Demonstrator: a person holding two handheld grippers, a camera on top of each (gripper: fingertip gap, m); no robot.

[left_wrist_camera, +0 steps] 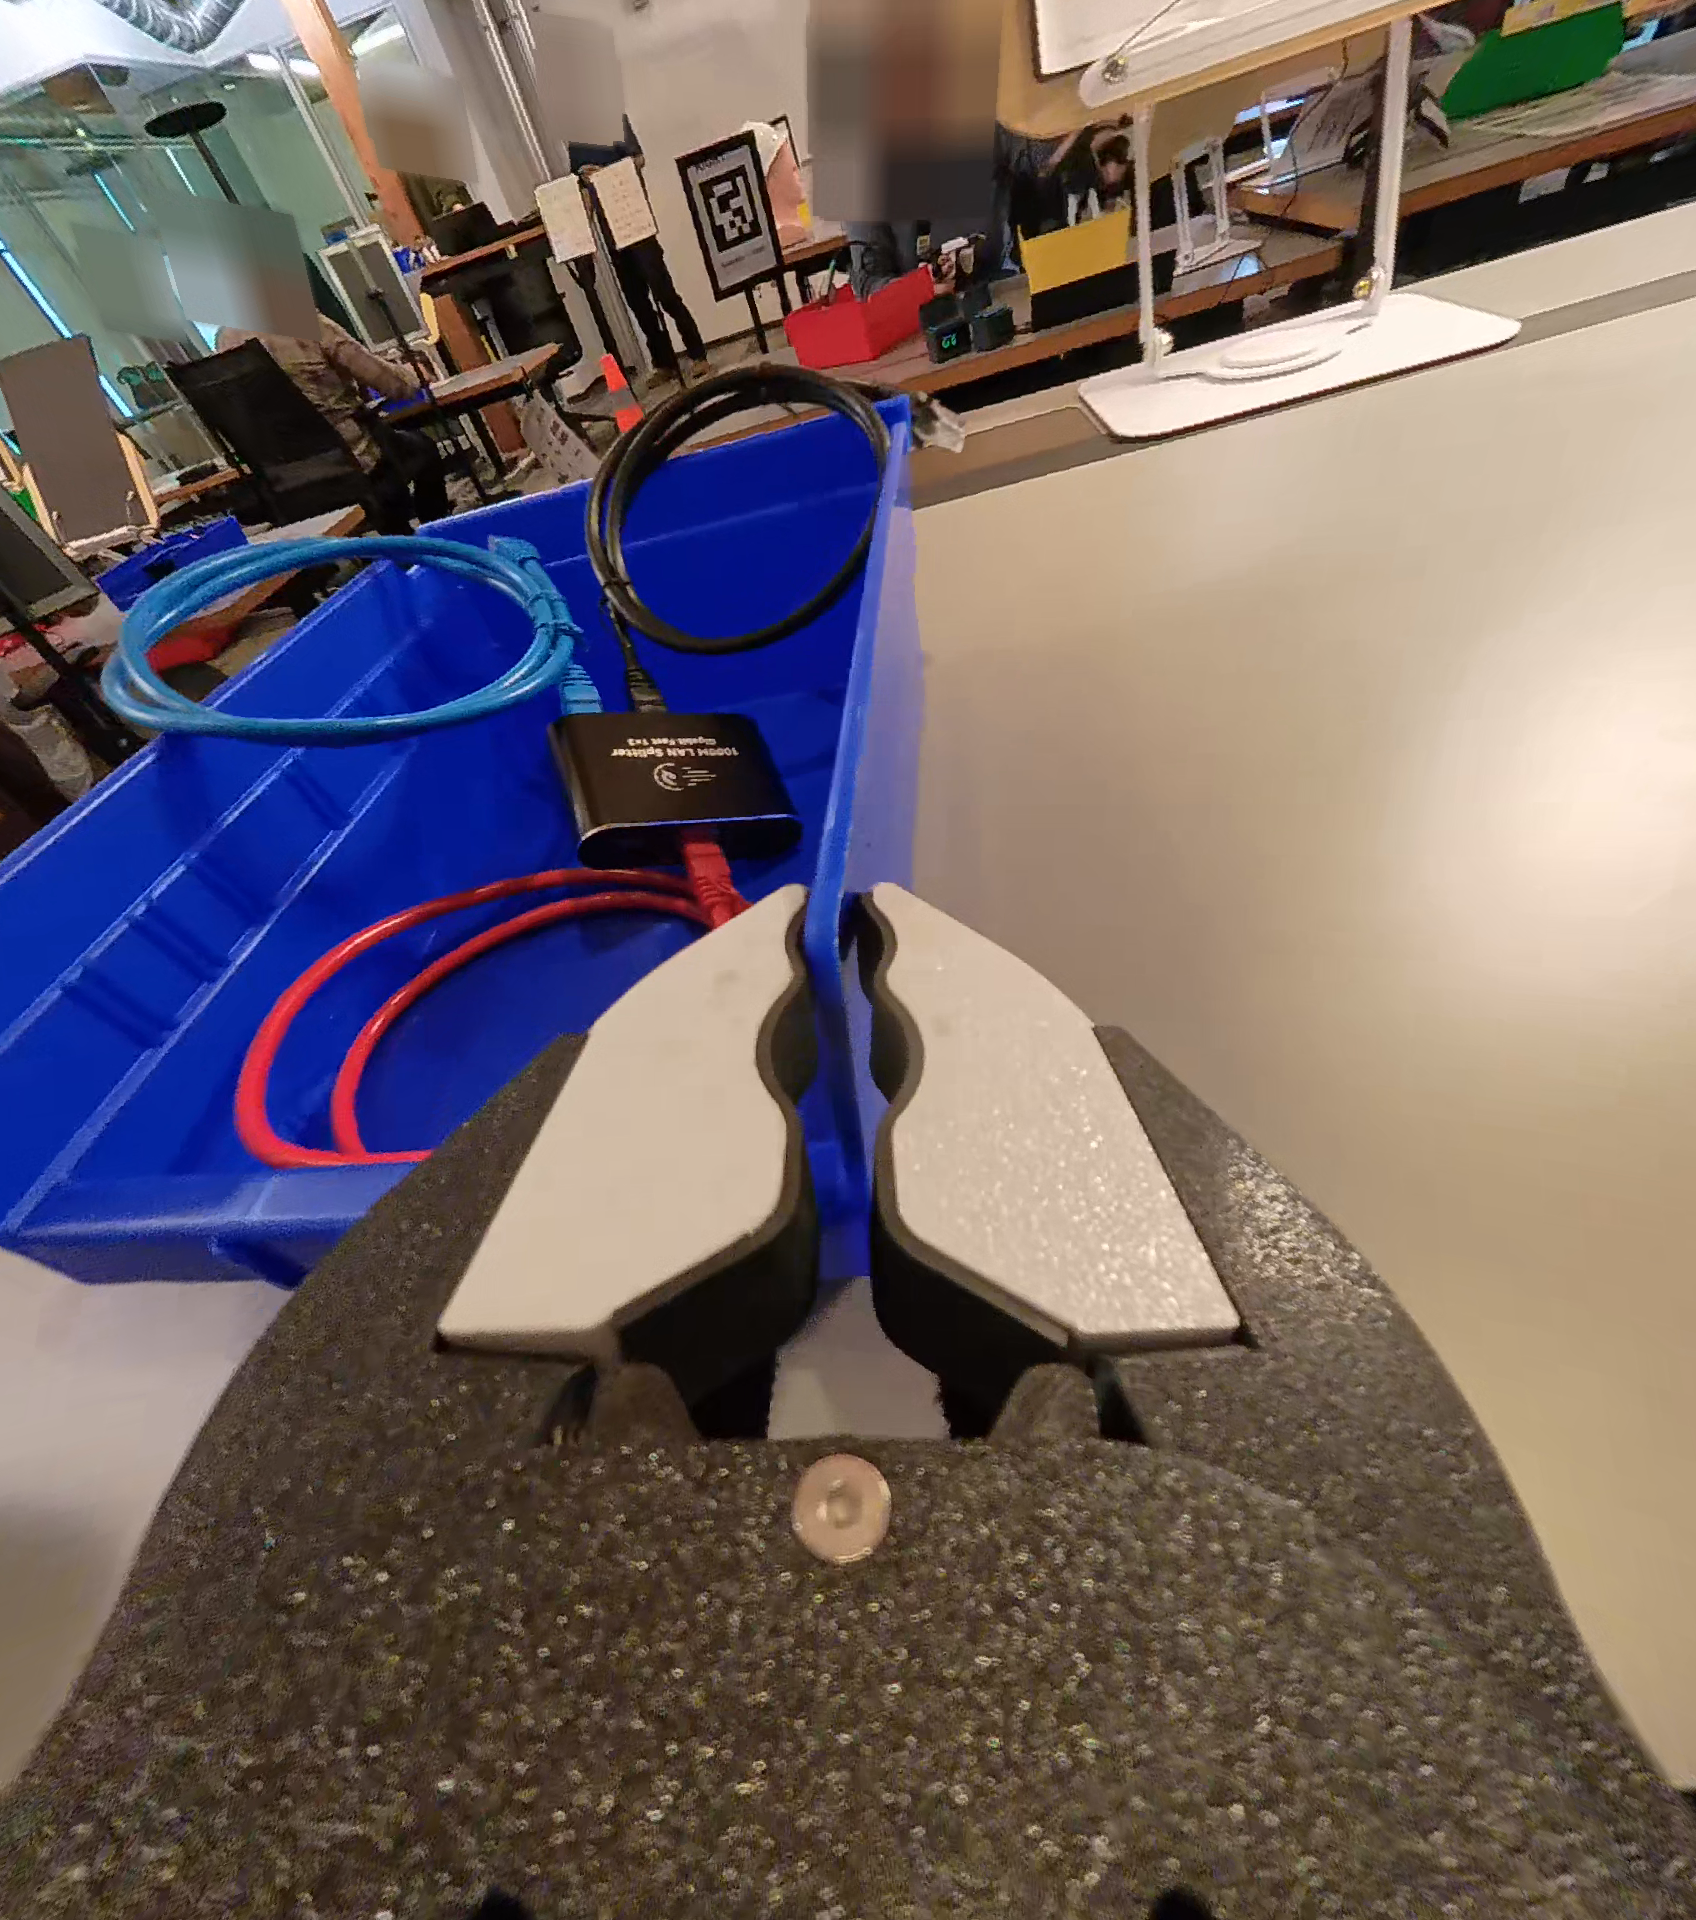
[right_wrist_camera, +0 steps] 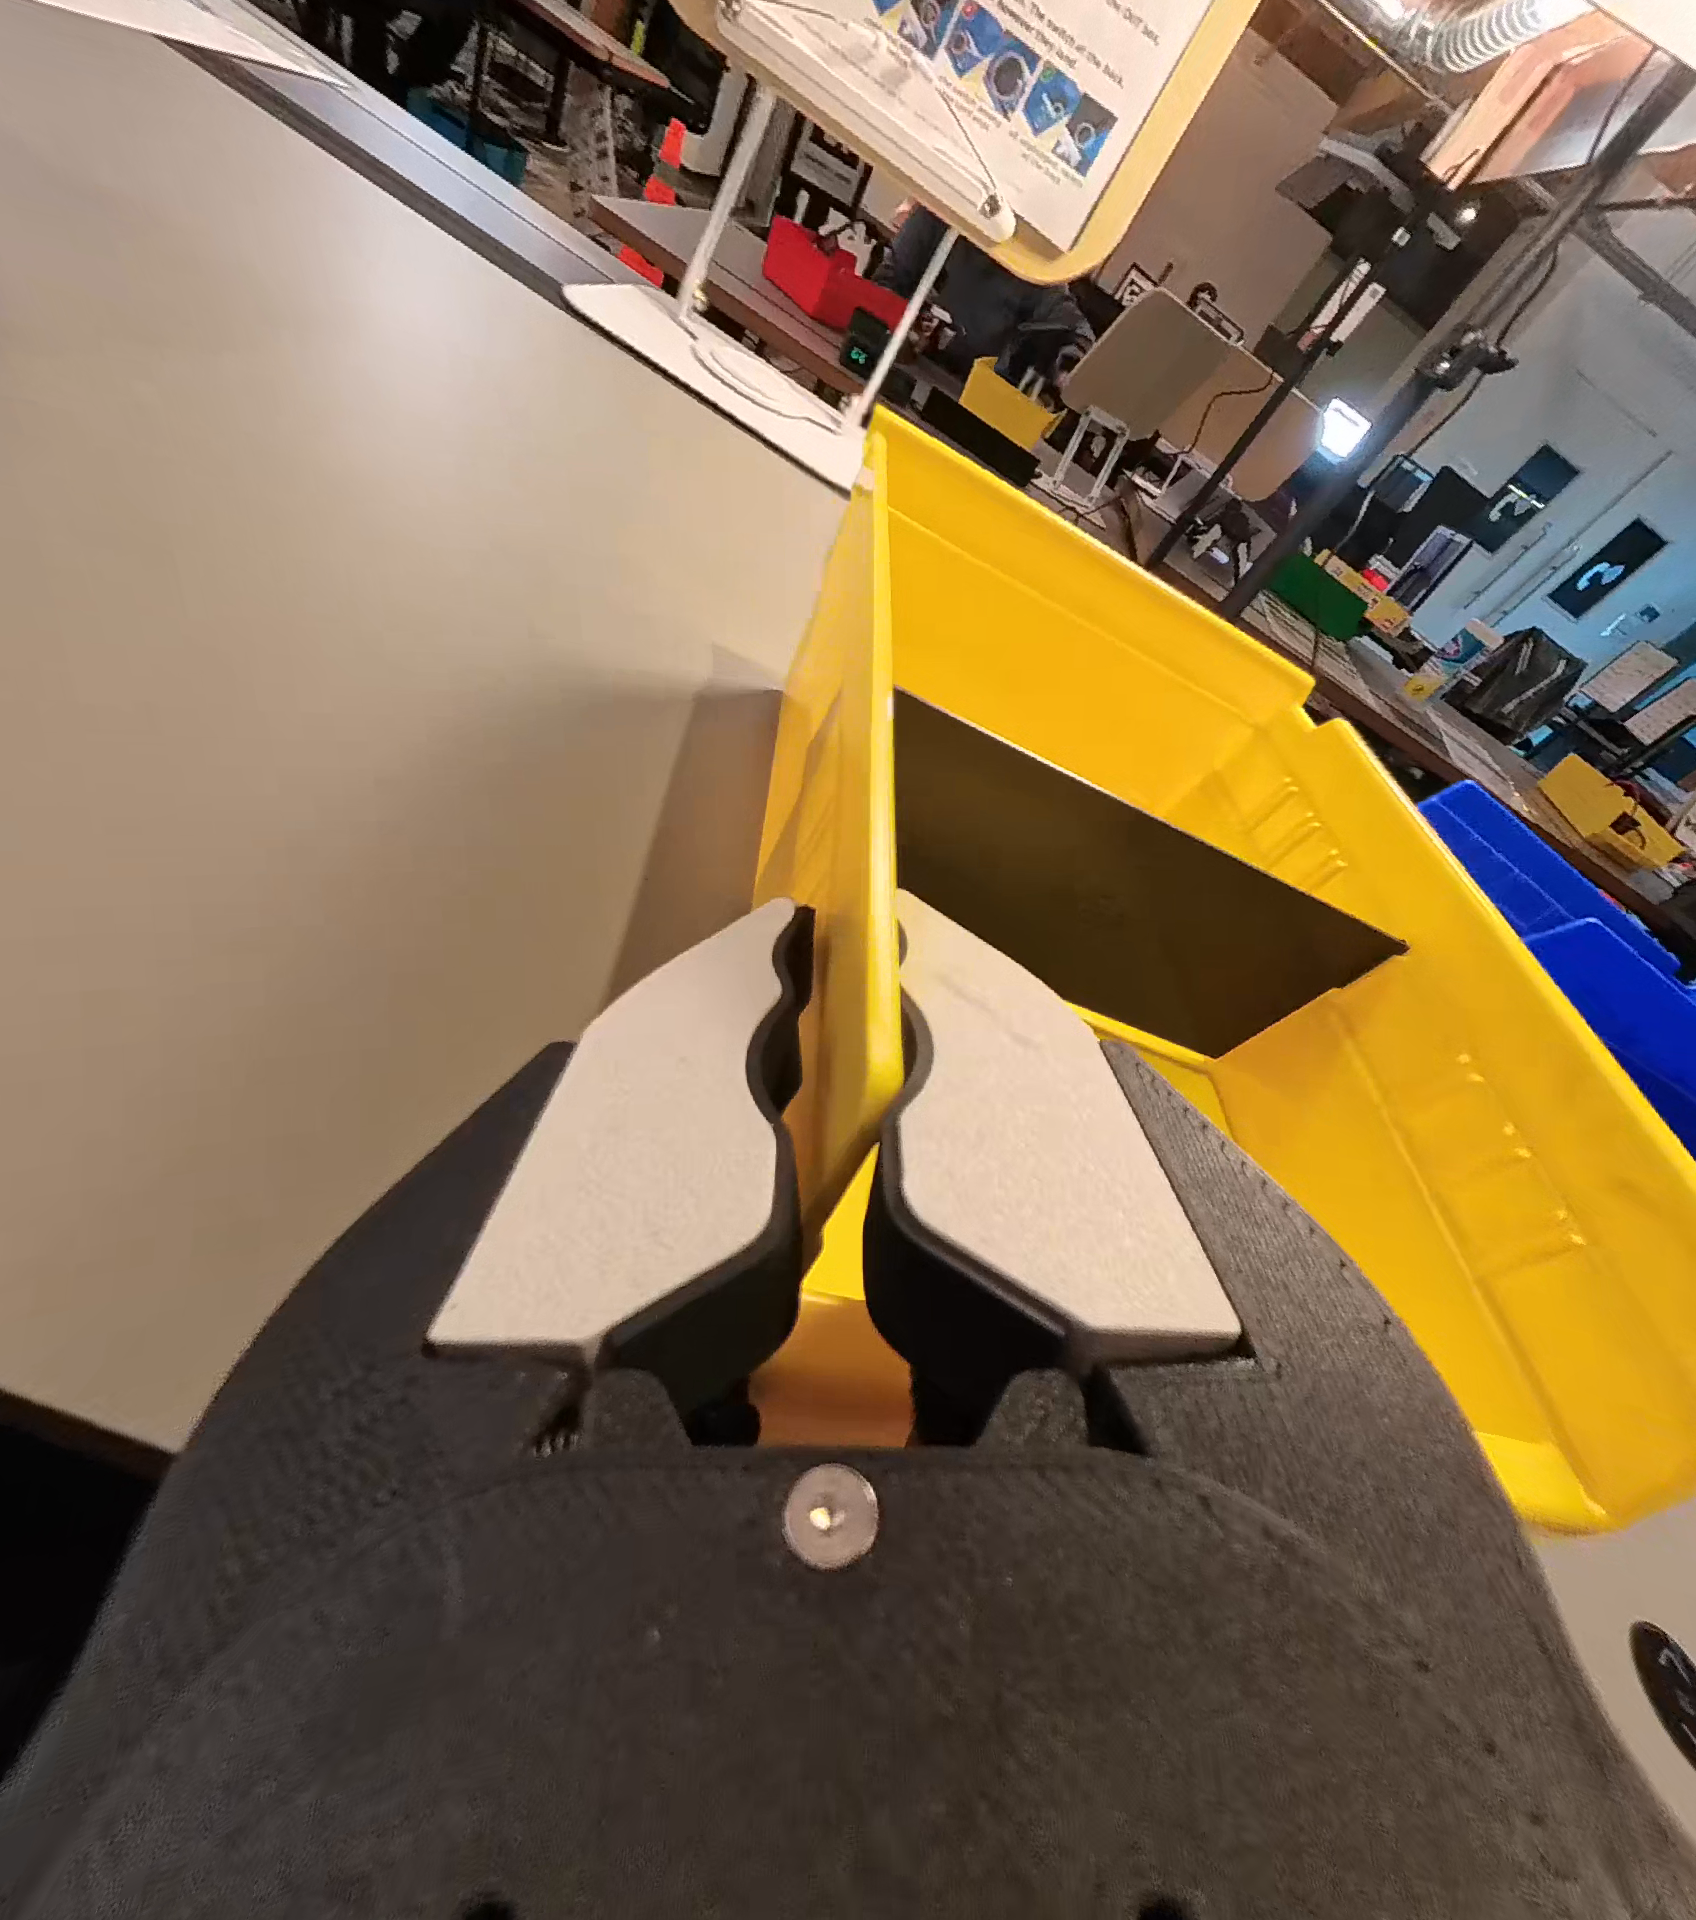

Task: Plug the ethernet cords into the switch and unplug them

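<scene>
Black switch [left_wrist_camera: 683, 787] lies in blue bin [left_wrist_camera: 200, 987], near its right wall. Red cord [left_wrist_camera: 345, 1039] plugged into near side; blue cord [left_wrist_camera: 324, 644] and black cord [left_wrist_camera: 730, 520] run to far side, black coil draped over bin's far rim. Left gripper [left_wrist_camera: 833, 914] nearly closed, pinching blue bin's right wall. Right gripper [right_wrist_camera: 849, 925] nearly closed, pinching left wall of yellow bin [right_wrist_camera: 1343, 1039]; black divider [right_wrist_camera: 1114, 883] stands inside. Both bins on grey table [left_wrist_camera: 1395, 831].
</scene>
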